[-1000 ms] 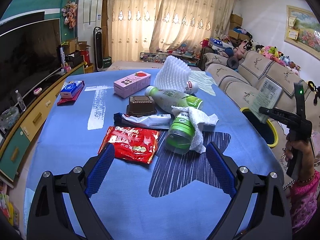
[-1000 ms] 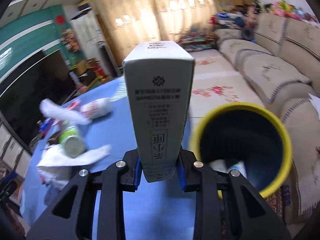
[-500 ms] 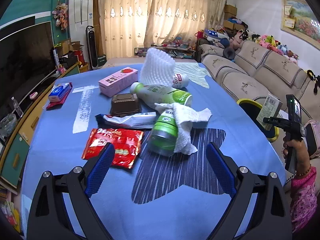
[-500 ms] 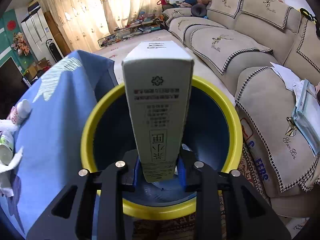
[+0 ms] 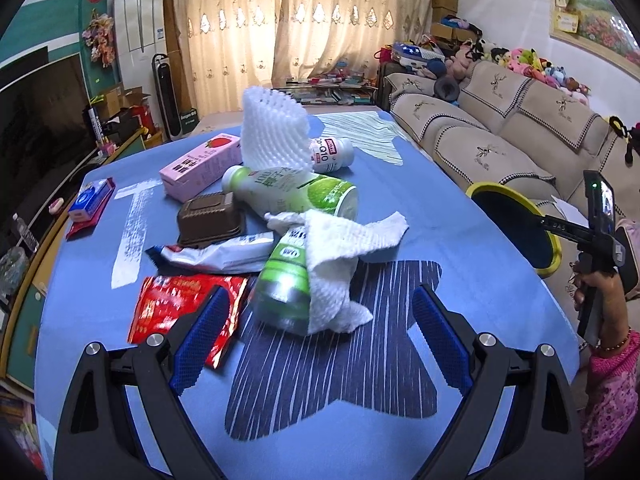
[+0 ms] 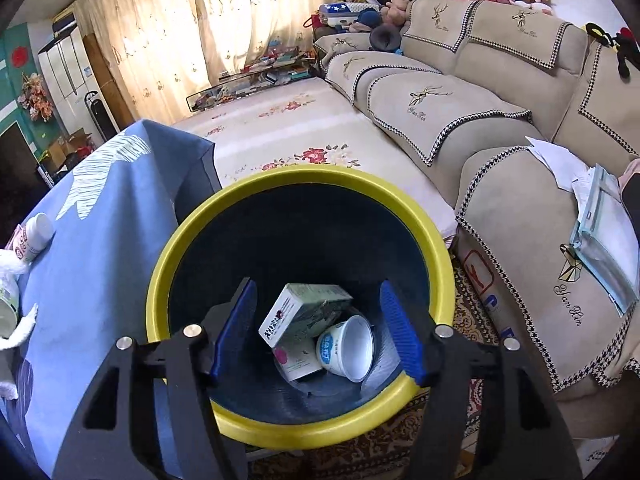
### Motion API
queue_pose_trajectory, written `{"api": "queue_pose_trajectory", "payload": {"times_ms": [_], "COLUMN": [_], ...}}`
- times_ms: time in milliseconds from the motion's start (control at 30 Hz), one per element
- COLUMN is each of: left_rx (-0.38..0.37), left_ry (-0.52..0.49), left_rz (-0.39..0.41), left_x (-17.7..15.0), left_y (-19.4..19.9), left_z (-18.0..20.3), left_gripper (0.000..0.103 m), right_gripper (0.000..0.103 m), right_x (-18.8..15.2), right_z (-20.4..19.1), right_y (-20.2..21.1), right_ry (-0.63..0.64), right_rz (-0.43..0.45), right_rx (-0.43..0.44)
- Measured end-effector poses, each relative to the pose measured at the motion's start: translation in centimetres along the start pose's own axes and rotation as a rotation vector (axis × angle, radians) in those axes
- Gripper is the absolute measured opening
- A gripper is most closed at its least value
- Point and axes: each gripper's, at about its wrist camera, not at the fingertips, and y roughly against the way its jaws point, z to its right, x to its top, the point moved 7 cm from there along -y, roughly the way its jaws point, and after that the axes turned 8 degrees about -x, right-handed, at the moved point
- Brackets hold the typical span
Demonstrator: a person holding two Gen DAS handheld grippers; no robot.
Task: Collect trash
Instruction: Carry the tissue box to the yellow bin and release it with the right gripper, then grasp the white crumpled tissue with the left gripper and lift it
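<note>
The right gripper [image 6: 316,328] hangs over the yellow-rimmed bin [image 6: 192,240], its jaws having just been opening, now parted with nothing between them. The carton [image 6: 298,314] lies at the bottom of the bin, leaning against a white cup [image 6: 348,346]. To finish this drop cleanly, I'd say lift straight up so the blue pads [image 6: 400,336] clear the rim before swinging back to the table [image 6: 92,248].

The left gripper [image 5: 316,344] sits low over the blue cloth, jaws wide and empty, aimed at the green bottle [image 5: 286,280] wrapped in a white paper towel [image 5: 340,256]. A red wrapper [image 5: 176,304] lies under its left pad, so a careless close might catch both.

The bin stands just beside the table's edge, with the sofa [image 6: 500,128] near its other side; there is little room there. The table's near part is bare cloth.
</note>
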Motion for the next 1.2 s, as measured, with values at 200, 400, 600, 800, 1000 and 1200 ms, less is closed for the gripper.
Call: {"api": "queue_pose_trajectory", "payload": {"times_ms": [200,400,600,800,1000,1200], "left_rx": [-0.023,-0.002,0.016,0.025,0.014,-0.027], "left_ry": [-0.005,-0.012,-0.027,-0.052,-0.088,-0.122], "left_rz": [-0.010,-0.021,-0.013,-0.009,0.014,0.041], "left_x": [1.1,1.6,1.8,1.7,1.8,2.7], "left_y": [-2.3,-4.0,-4.0,-3.7,-2.6,-0.8], "left_z": [0.0,-0.3,-0.3,0.0,0.7,2.1], "left_gripper": [0.082,0.067,0.051,0.037,0.007,0.004], "right_gripper": [0.061,0.061,0.061,0.061,0.061,0.061], "right_x": [-0.2,-0.5,-0.4,-0.6,-0.8,-0.6], "right_z": [0.0,0.0,-0.1,-0.1,0.1,0.3], "right_y": [0.0,-0.1,0.1,0.5,0.8,1.6], "right_ry": [0.000,0.000,-0.004,-0.007,-0.018,-0.025], "right_rz": [-0.006,-0.012,-0.008,-0.008,-0.011,-0.003], "right_rx": [0.016,0.029,0.038,0.046,0.052,0.067]}}
